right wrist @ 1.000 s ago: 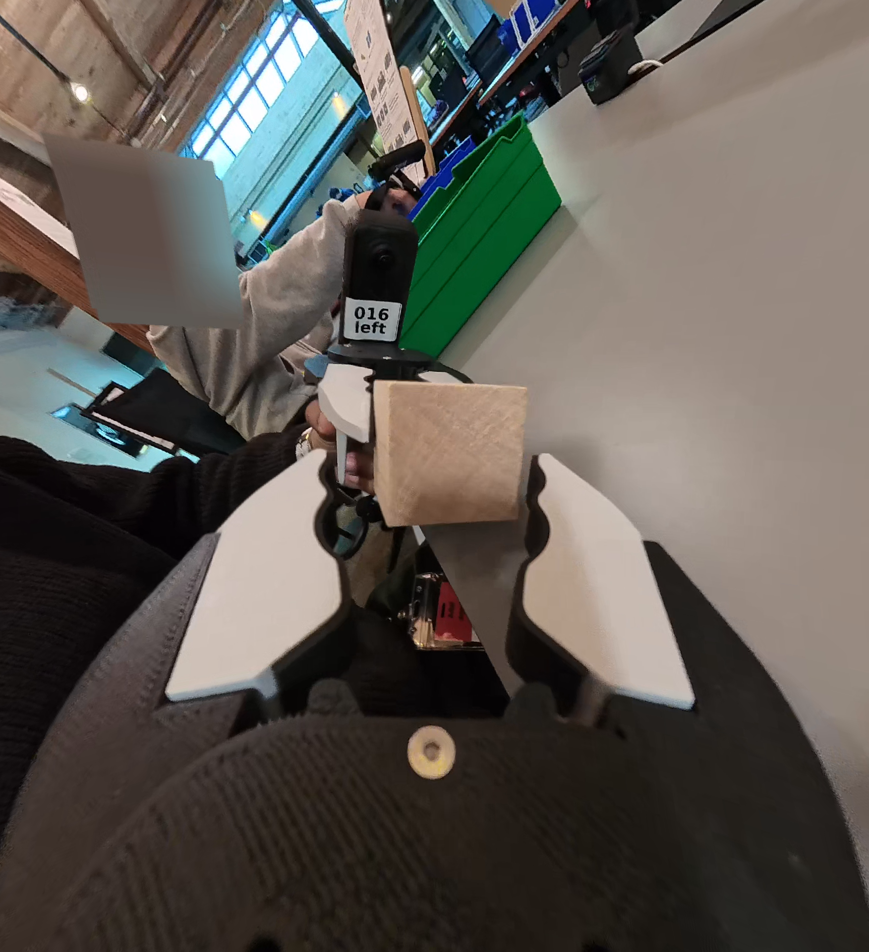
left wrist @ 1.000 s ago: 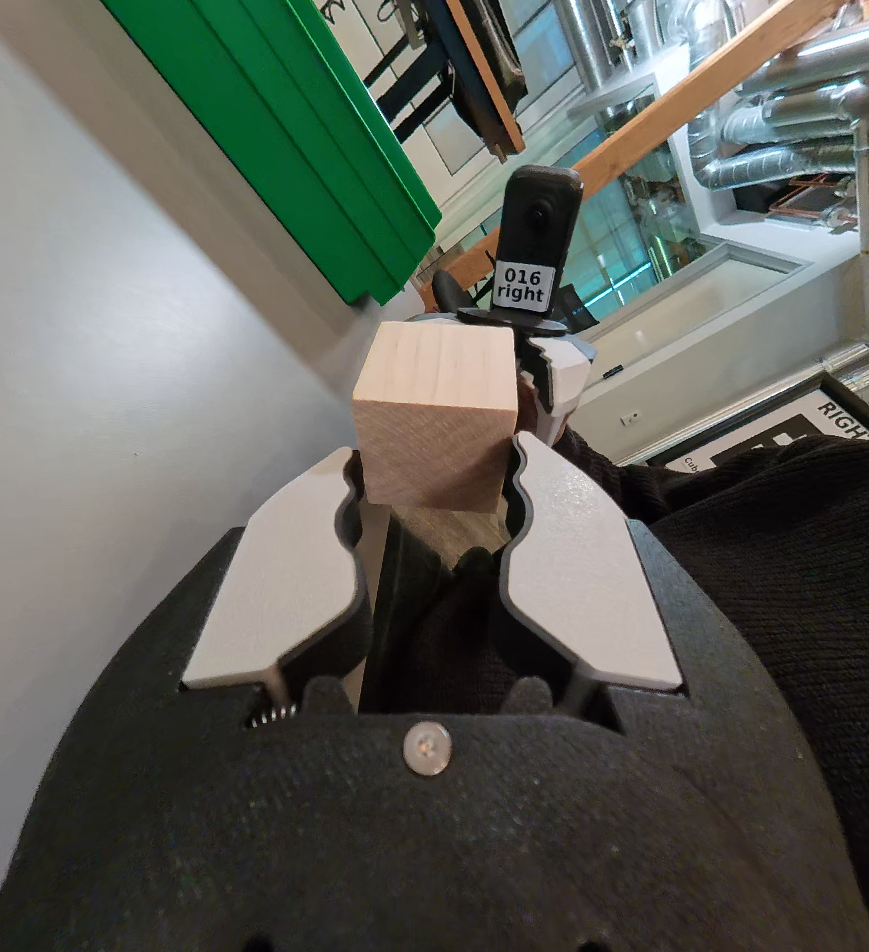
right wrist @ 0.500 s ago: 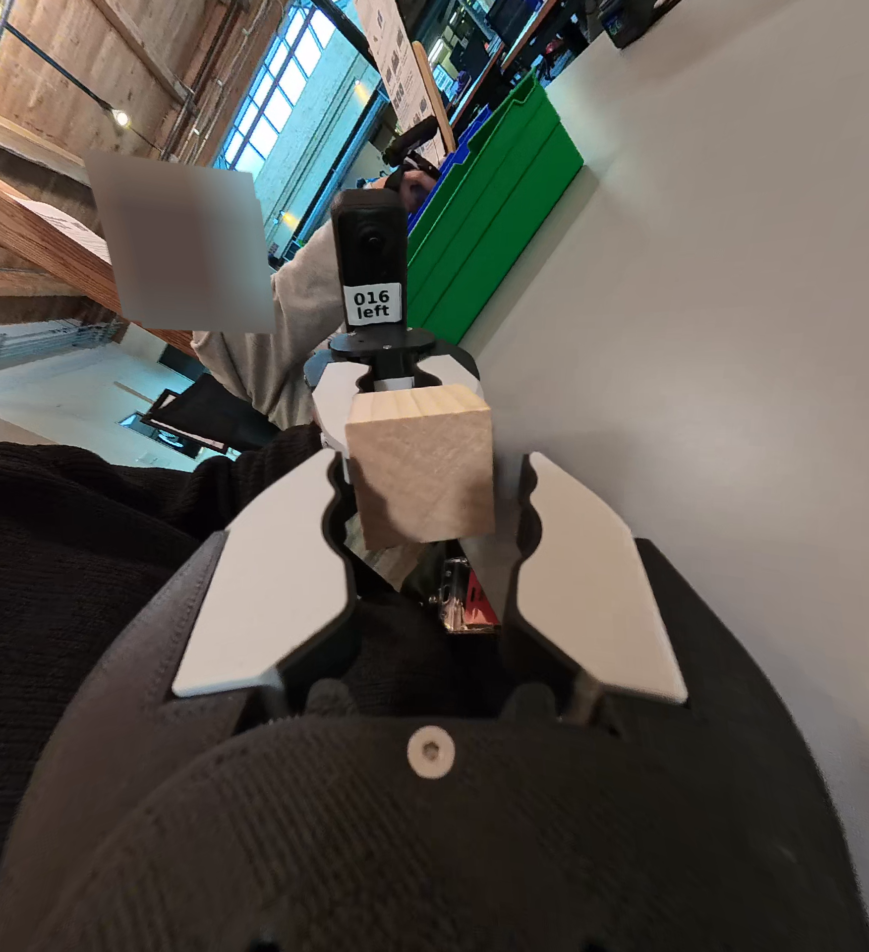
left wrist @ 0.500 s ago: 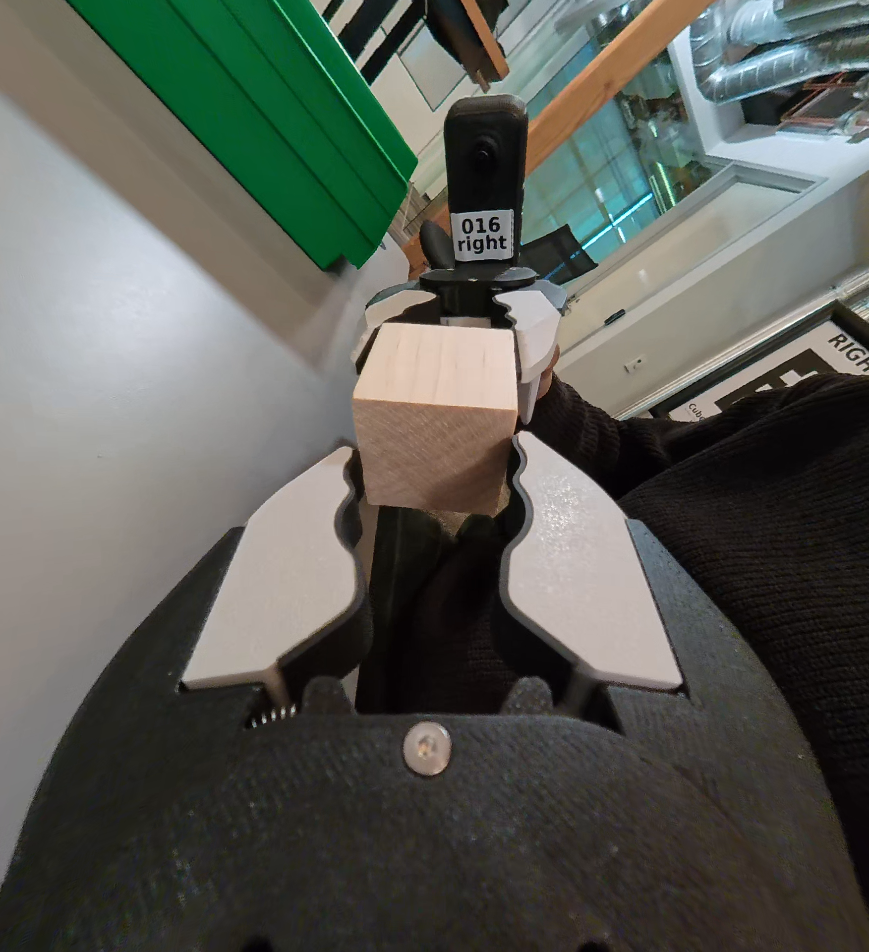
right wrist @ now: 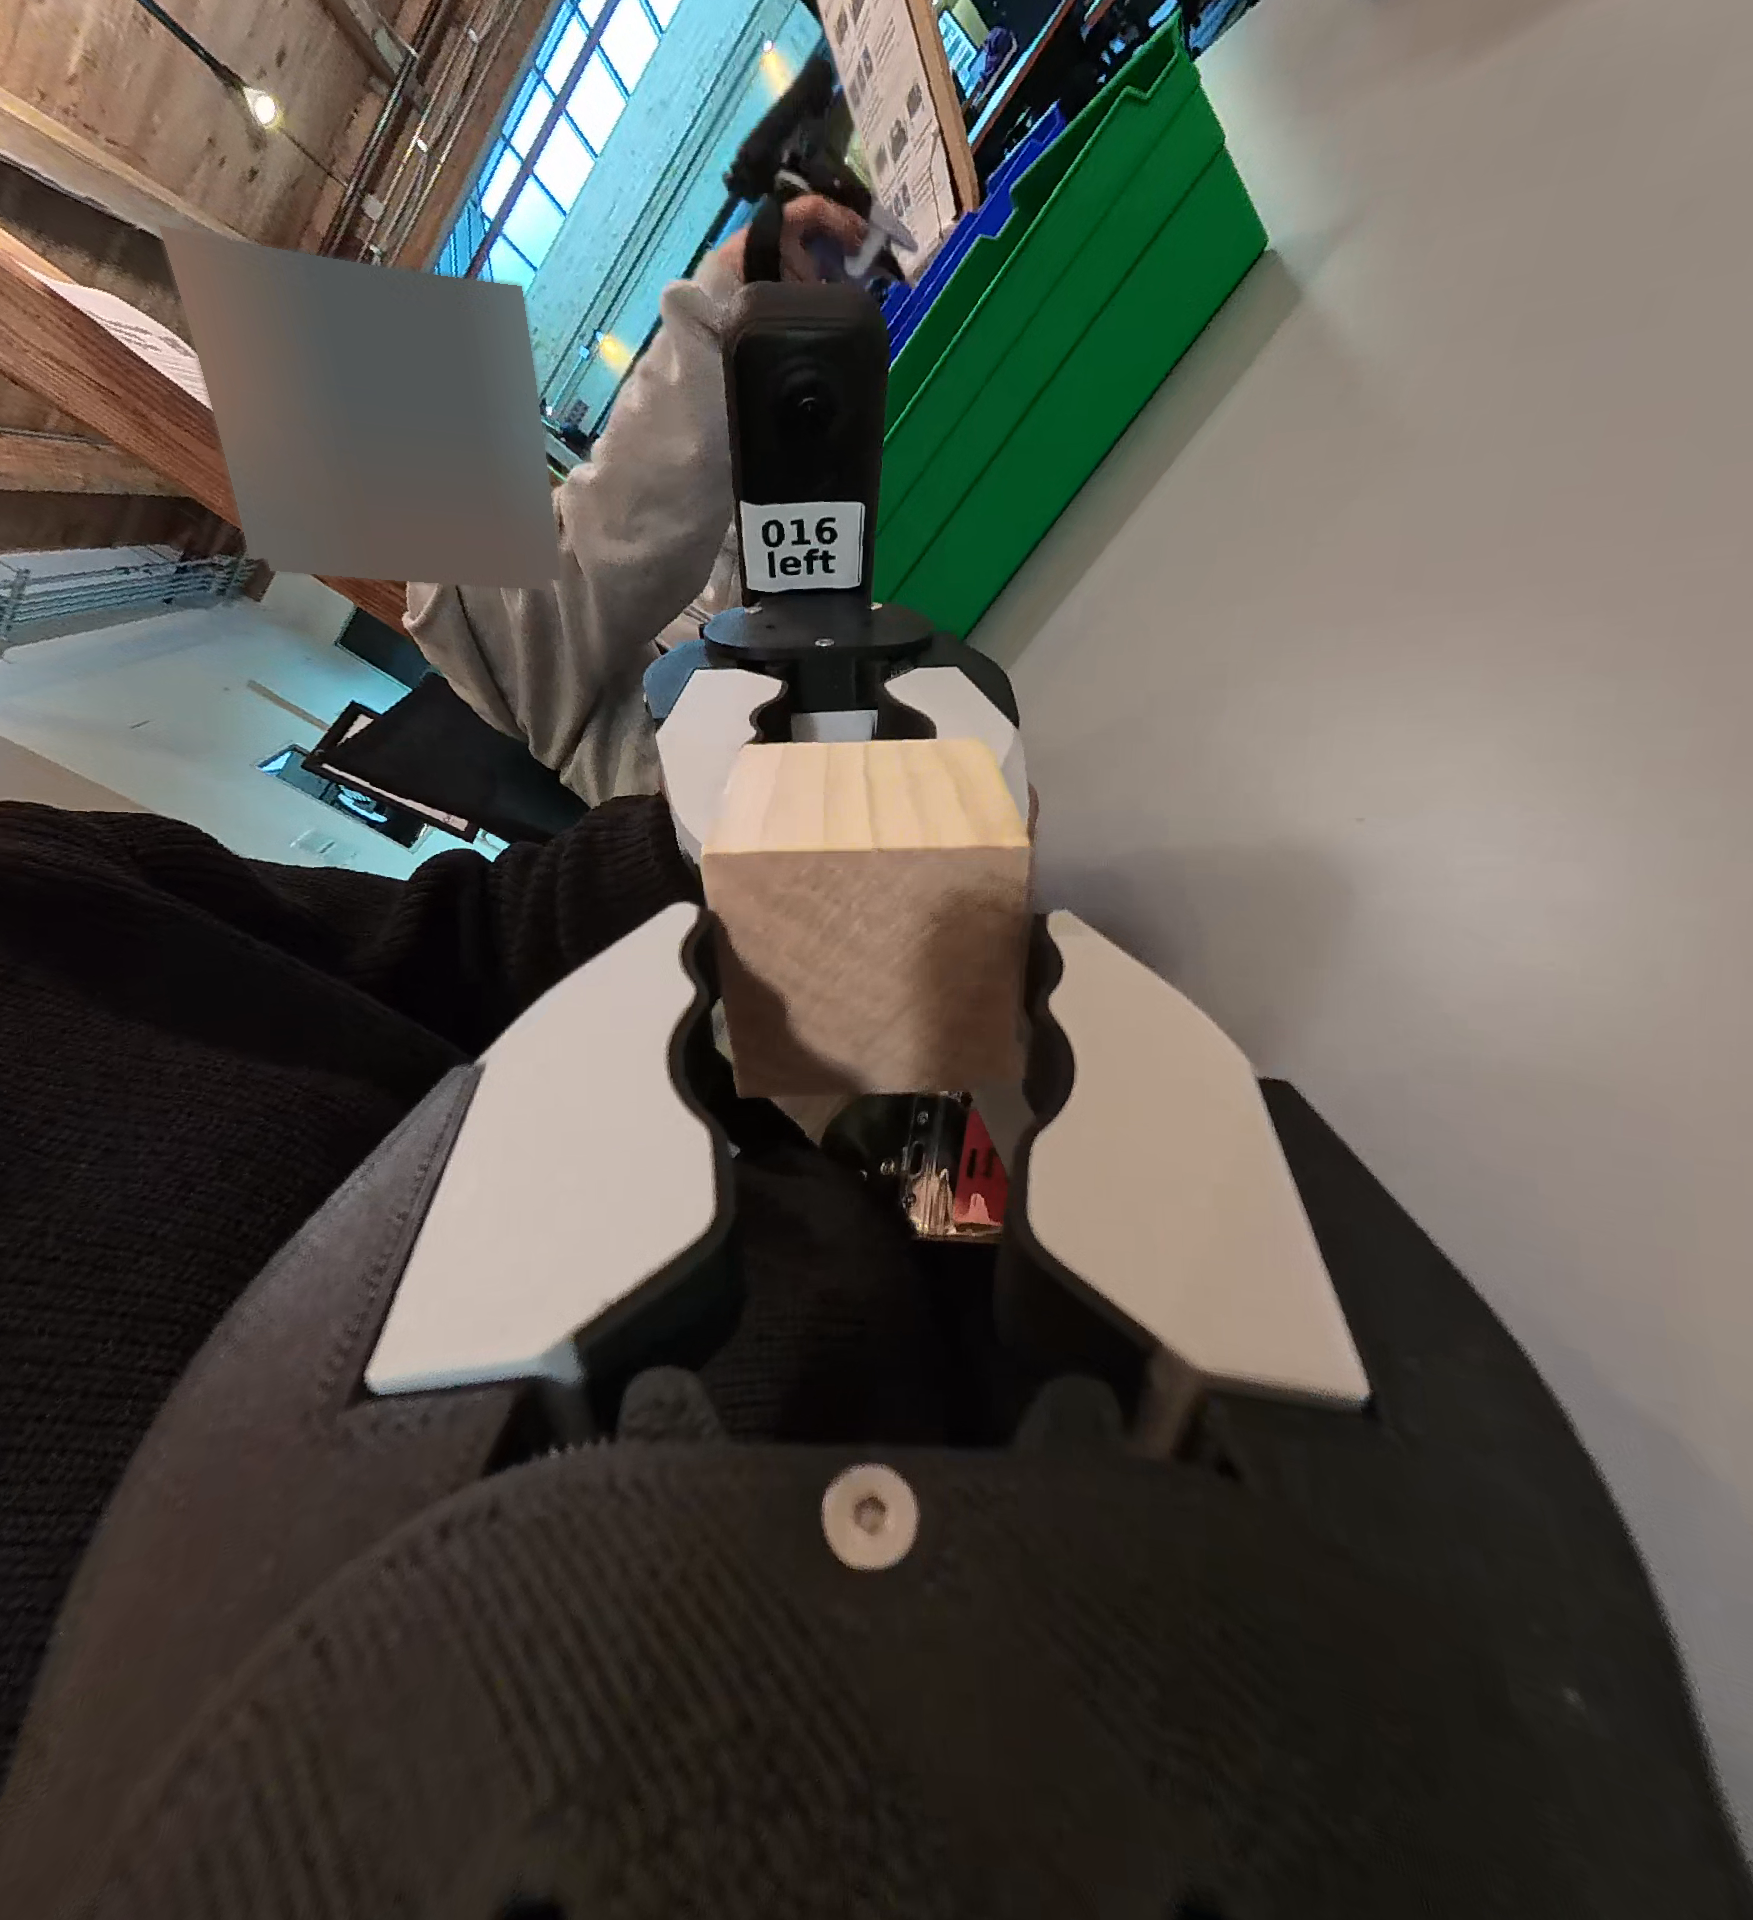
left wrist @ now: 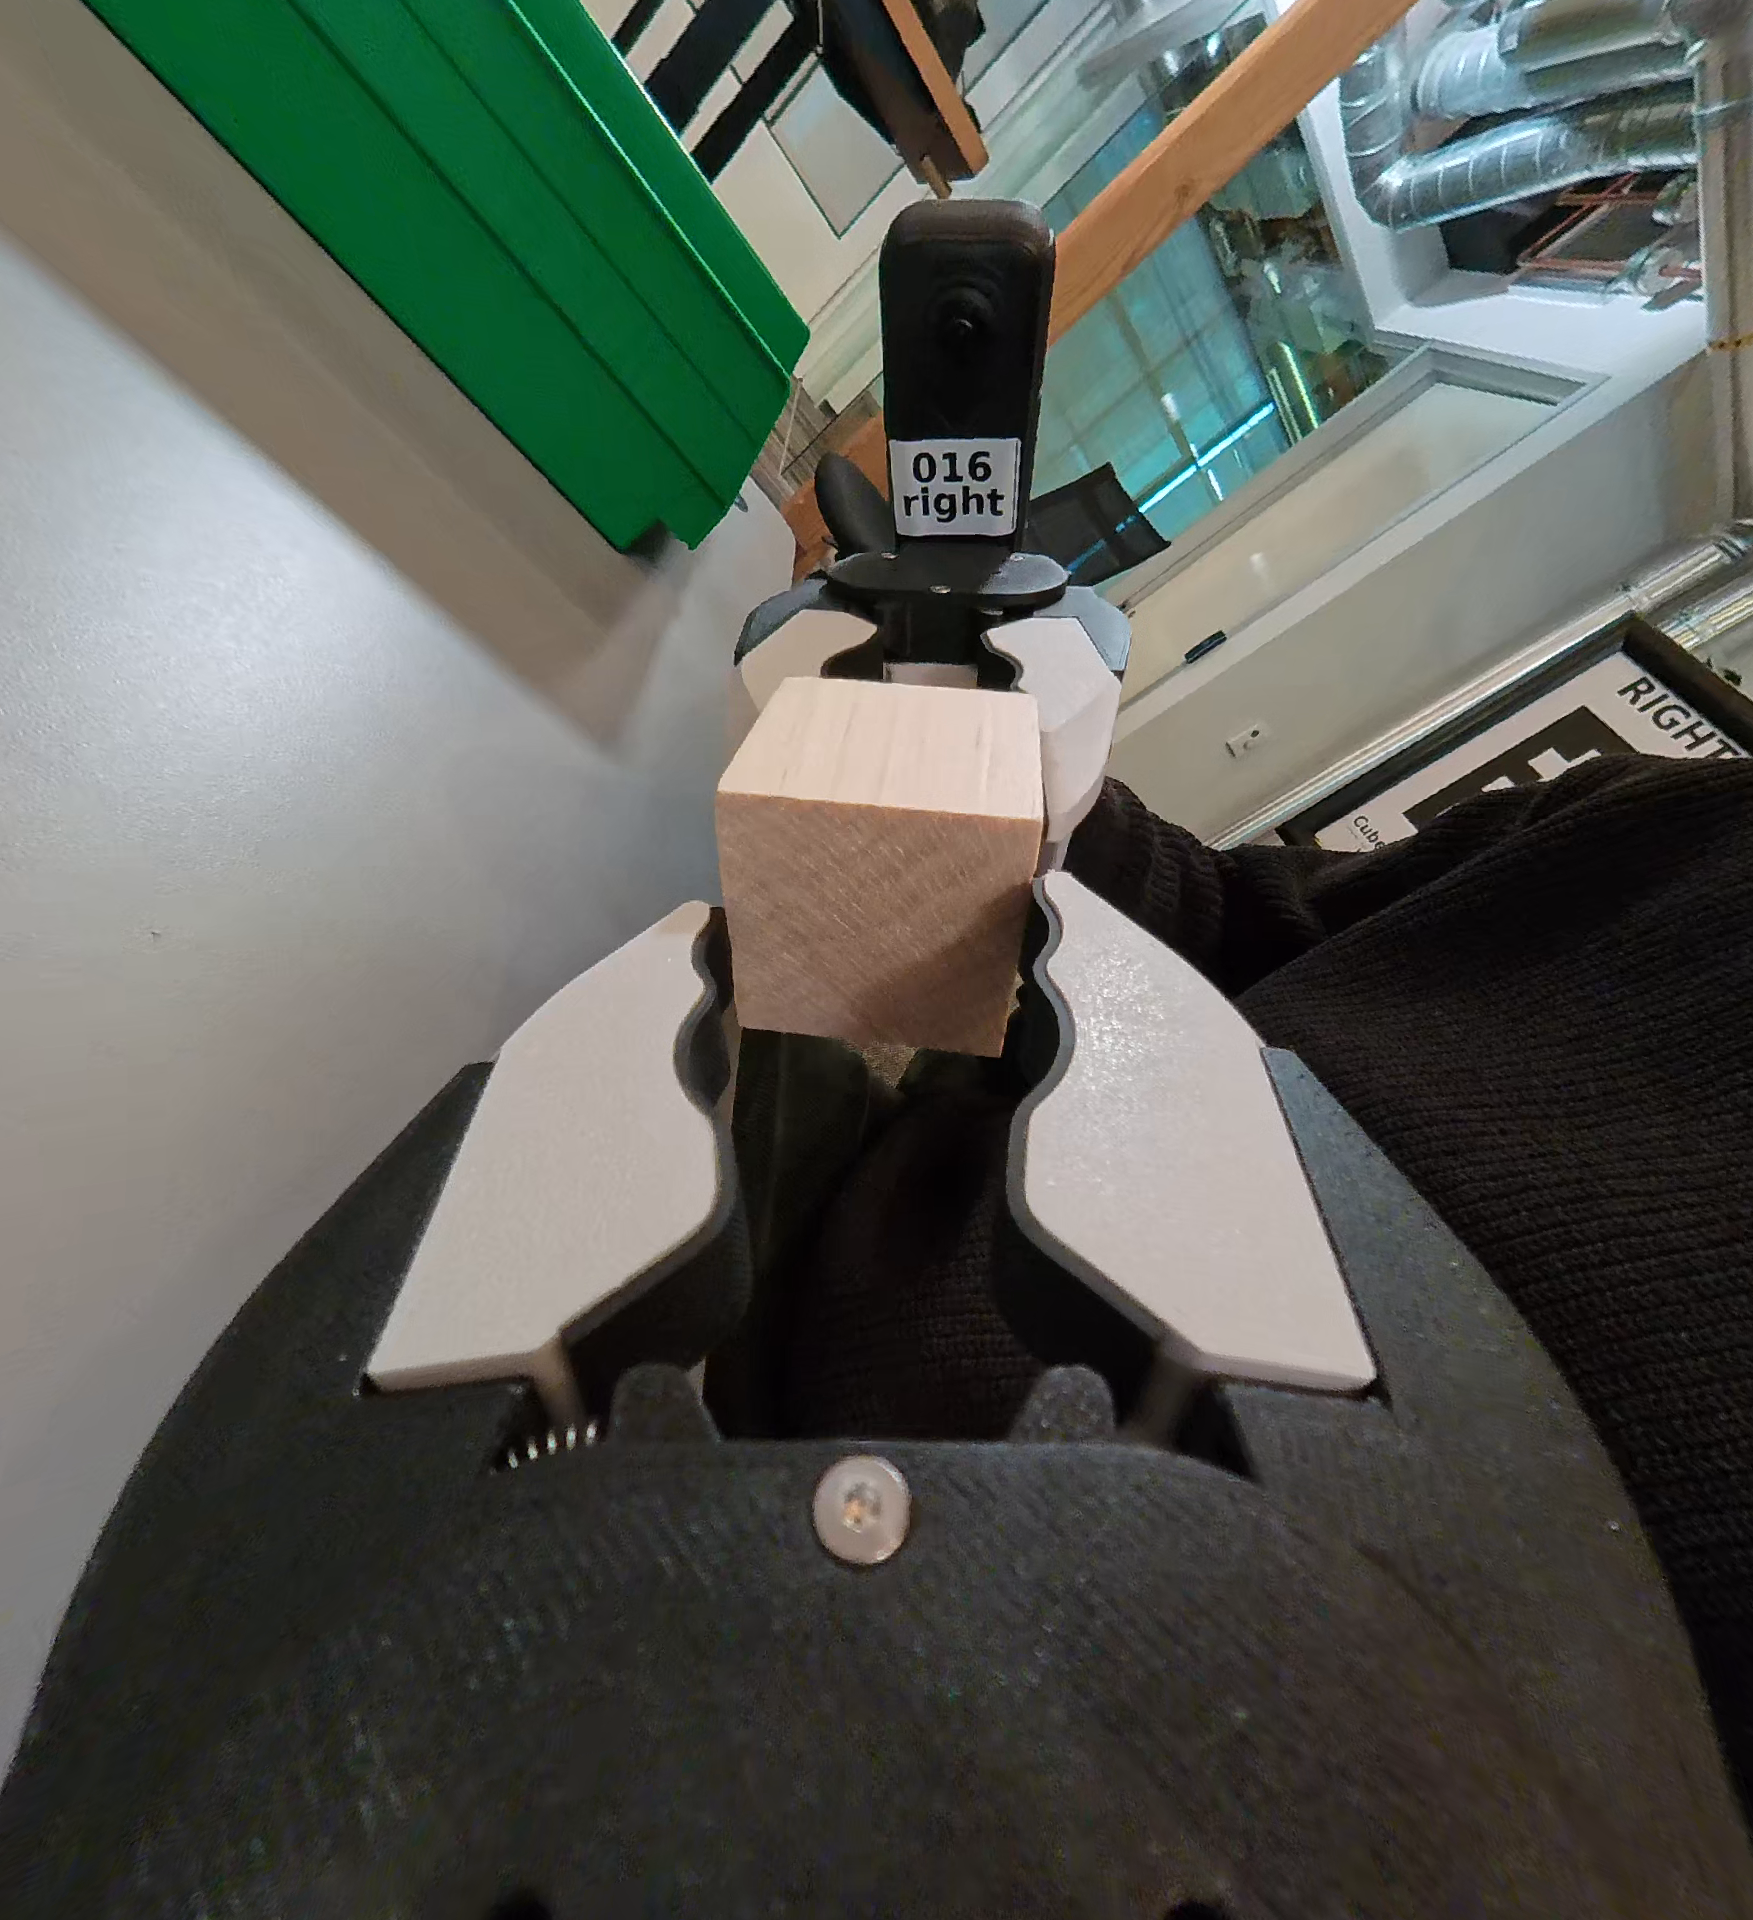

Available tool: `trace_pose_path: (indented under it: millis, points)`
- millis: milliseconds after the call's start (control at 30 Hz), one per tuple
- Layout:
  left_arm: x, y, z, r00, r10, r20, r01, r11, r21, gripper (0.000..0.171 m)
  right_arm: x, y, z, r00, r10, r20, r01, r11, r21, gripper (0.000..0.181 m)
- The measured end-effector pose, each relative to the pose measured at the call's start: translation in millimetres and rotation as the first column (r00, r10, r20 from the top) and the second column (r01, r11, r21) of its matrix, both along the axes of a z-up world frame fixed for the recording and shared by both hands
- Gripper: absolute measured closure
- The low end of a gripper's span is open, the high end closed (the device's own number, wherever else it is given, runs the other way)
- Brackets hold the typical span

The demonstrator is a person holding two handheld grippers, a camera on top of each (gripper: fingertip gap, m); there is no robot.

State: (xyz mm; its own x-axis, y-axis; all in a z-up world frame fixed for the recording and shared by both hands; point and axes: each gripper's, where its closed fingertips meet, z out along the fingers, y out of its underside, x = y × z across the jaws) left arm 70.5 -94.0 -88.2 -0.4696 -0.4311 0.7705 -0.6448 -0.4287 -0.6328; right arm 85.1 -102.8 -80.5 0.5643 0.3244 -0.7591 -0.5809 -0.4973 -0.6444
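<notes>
My left tongs [left wrist: 877,925] are clenched on a wooden cube [left wrist: 872,904], one grey fingertip pressed to each side, with the block held off the pale worktop [left wrist: 124,831]. The cube fills the middle of that view and hides most of what lies straight ahead. At 12 o'clock behind it the other tool faces me, its black camera standing upright above its pads.

From the right wrist view the right tongs [right wrist: 867,935] sit hard against the same cube's flanks, but that end is blurred and I cannot tell whether they press on it or merely bracket it.

A stack of green bins [left wrist: 456,239] stands on the worktop at 11 o'clock in the left view. A black knitted sleeve [left wrist: 1578,1143] crowds the 3 o'clock side. In the right view a person in a grey top [right wrist: 581,623] sits at 11 o'clock beyond the tools, and a small red-and-black object [right wrist: 945,1174] shows just below the cube.
</notes>
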Motion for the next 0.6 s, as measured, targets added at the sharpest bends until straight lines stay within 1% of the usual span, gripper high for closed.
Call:
trace_pose_path:
  millis: [300,367,433,500,600]
  points:
    - [-1,-3,5,0.999,-0.001,0.039,0.002,1.0,-0.003,0.115,1,-1,7,0.998,-0.012,0.061,0.011,1.0,0.029,0.125]
    - [-1,-3,8,0.998,0.001,0.06,-0.002,1.0,0.009,0.115,0,-2,10,0.995,-0.016,0.096,0.012,0.999,0.044,0.125]
    - [1,0,10,0.995,0.031,0.091,-0.034,0.999,0.036,0.115,4,-2,13,0.989,-0.039,0.141,0.032,0.998,0.053,0.125]
    - [3,6,13,0.991,0.076,0.112,-0.083,0.995,0.058,0.109,15,-4,22,0.979,-0.084,0.184,0.07,0.994,0.081,0.125]
    - [3,10,17,0.986,0.096,0.134,-0.103,0.993,0.053,0.108,42,-12,58,0.967,-0.16,0.198,0.129,0.979,0.16,0.125]
